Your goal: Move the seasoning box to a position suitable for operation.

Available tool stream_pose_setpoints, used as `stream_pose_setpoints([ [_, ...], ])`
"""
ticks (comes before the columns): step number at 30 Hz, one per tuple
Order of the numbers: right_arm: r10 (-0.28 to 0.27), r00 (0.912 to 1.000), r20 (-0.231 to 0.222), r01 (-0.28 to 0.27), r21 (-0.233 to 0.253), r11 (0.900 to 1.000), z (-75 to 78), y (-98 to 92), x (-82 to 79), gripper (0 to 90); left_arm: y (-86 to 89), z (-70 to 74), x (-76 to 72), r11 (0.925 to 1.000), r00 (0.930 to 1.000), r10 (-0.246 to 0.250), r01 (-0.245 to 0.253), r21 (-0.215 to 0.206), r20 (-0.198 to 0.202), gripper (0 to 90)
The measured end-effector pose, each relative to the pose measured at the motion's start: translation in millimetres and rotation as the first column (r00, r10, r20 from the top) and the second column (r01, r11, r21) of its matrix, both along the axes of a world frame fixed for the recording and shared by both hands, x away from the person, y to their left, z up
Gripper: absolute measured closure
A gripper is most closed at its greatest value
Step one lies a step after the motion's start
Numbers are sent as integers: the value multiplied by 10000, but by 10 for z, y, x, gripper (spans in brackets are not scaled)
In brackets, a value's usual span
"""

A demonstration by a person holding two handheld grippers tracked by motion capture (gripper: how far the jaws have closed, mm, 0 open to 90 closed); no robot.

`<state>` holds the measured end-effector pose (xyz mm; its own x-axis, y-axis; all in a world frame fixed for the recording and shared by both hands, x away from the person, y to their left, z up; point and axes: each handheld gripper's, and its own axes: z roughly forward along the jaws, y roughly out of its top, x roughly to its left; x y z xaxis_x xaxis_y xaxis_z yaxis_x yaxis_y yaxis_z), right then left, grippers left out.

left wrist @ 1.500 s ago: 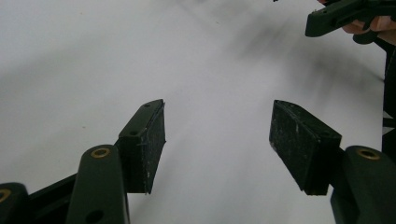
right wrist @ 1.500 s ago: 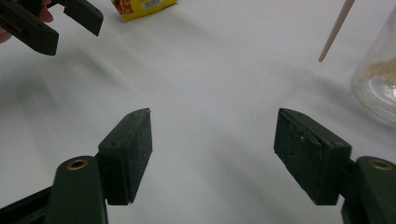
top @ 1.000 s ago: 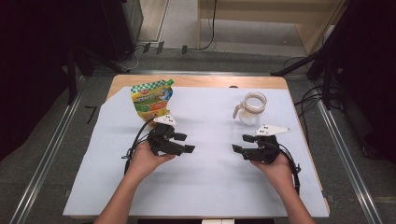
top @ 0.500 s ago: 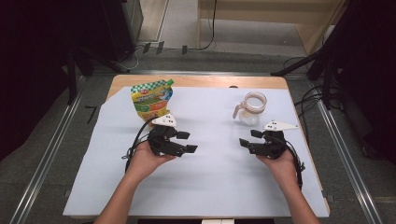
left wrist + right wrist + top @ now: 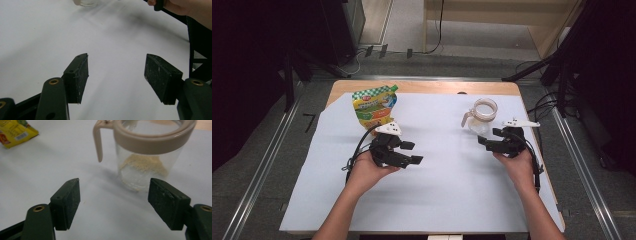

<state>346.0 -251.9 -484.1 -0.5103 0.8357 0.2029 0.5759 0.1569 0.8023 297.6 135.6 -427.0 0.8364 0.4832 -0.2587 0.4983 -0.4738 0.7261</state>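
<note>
Right gripper (image 5: 488,136): jaws spread wide, nothing between them. Hovers low over the white sheet (image 5: 442,200), aimed at the glass jug (image 5: 483,114), just short of it and not touching. In the right gripper view (image 5: 113,186), lines up squarely with the jug (image 5: 147,165), the body centred slightly toward the right jaw. Probably opened this wide to clear the glass body for a grip around it.

Jug: stands upright at the far right of the sheet, near the back edge of the table (image 5: 427,86). Carries a beige rim and a beige handle turned toward the left side of the table. Holds a small amount of pale yellow powder at the bottom. Cannot tell whether the top is closed.

Left gripper (image 5: 412,152): jaws likewise wide apart, holding nothing. Rests near the middle-left of the sheet and points across toward the right. Looks parked, perhaps waiting to steady or receive something. In the left gripper view (image 5: 116,66), faces bare sheet, with the jug base (image 5: 85,2) far off at the top.

Yellow pouch (image 5: 373,106): lies at the far left of the sheet, just behind the left gripper, well apart from the jug. Untouched; likely the refill for the jug.

Count: 2 grippers, 2 hands, 1 jug, 1 pouch, 1 sheet, 1 table.
</note>
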Motion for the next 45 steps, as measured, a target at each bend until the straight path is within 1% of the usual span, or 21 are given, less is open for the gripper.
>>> stream_pose_setpoints([
  [1,-95,10000,-22,95,39,9999,-2,-13,45,240,0,-4,-3,10000,10000,10,-10,11,-4,367],
  [2,-161,9999,-49,161,6,9999,-6,-19,80,229,-2,-6,-5,9999,10000,48,-48,147,30,367],
  [3,-161,9999,-49,161,6,9999,-6,-19,80,229,-2,-6,-5,9999,10000,48,-48,147,30,366],
  [4,-285,9996,15,285,-54,9996,-15,-26,147,215,-6,-15,-5,9997,10000,52,-53,234,32,366],
  [5,-377,9993,85,377,-21,9993,-22,-29,174,215,-10,-33,-1,9996,10000,-11,11,291,0,365],
  [6,-425,9990,142,424,36,9991,-37,-32,209,207,-14,-41,-2,9996,10000,15,-15,295,-12,365],
  [7,-499,9987,91,498,72,9987,-50,-27,244,198,-13,-48,0,9997,10000,1,0,264,-30,364],
  [8,-499,9987,91,498,72,9987,-50,-27,244,198,-13,-48,0,9997,10000,1,0,264,-30,364],
  [9,-664,9977,147,664,38,9978,-80,-5,308,195,-9,-57,1,9998,10000,0,1,197,-71,364],
  [10,-739,9971,189,738,56,9973,-95,9,337,182,-3,-58,1,9998,10000,24,-23,207,-66,364],
  [12,-976,9947,319,978,-53,9952,-130,43,388,167,7,-62,-2,9998,10000,73,-73,186,-16,364],
  [15,-1103,9930,415,1111,-177,9937,-169,62,439,161,21,-68,-8,9998,9999,149,-148,150,-7,364],
  [16,-1242,9909,518,1257,-267,9917,-208,82,491,139,43,-77,-14,9997,9998,215,-214,152,-29,364],
  [19,-1203,9908,619,1216,-162,9925,-258,116,551,123,83,-90,-24,9993,9994,339,-338,138,-87,364],
  [23,-1309,9879,828,1332,-232,9908,-307,168,606,106,145,-87,-56,9985,9984,553,-553,53,-87,364],
  [26,-1426,9853,938,1435,-33,9896,-334,184,636,95,191,-85,-84,9973,9973,733,-733,46,-89,365],
  [29,-1503,9842,935,1500,108,9886,-354,207,675,86,217,-89,-103,9966,9966,824,-823,37,-82,365],
  [33,-1583,9808,1136,1579,118,9874,-367,243,725,83,283,-96,-134,9949,9948,1012,-1011,76,-112,364],
  [36,-1667,9801,1076,1658,175,9860,-384,266,754,87,309,-103,-146,9938,9937,1109,-1107,135,-146,364],
  [40,-1503,9808,1246,1515,4,9885,-381,263,758,100,325,-109,-158,9926,9926,1206,-1204,130,-162,363],
  [45,-1479,9792,1393,1510,-121,9885,-377,270,750,107,335,-111,-155,9920,9921,1247,-1244,193,-155,362],
])
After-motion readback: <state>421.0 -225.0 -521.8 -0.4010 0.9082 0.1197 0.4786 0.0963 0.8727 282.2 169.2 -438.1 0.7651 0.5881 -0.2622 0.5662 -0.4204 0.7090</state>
